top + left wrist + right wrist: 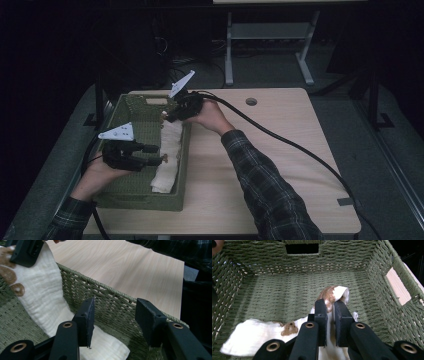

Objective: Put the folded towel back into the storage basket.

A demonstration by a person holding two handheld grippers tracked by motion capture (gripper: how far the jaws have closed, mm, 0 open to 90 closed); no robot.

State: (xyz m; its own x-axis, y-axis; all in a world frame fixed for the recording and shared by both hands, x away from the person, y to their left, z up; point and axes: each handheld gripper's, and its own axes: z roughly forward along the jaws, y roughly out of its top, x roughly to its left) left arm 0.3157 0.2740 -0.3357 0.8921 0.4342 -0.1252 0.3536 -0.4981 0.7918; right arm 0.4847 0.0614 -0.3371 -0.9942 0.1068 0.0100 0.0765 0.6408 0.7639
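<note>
Tabletop green basket [134,192] holds white cloth [167,167], right hand-held gripper [329,305] pinching it, left [113,322] open

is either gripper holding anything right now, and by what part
The right gripper pinches the white cloth by its far end, over the basket. The left gripper is open, holding nothing.

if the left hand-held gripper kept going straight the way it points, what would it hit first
Most likely the inner side wall of the green woven basket, seen straight ahead between the open jaws of the left hand-held gripper. The white cloth lies off to one side. Depth is hard to judge.
</note>
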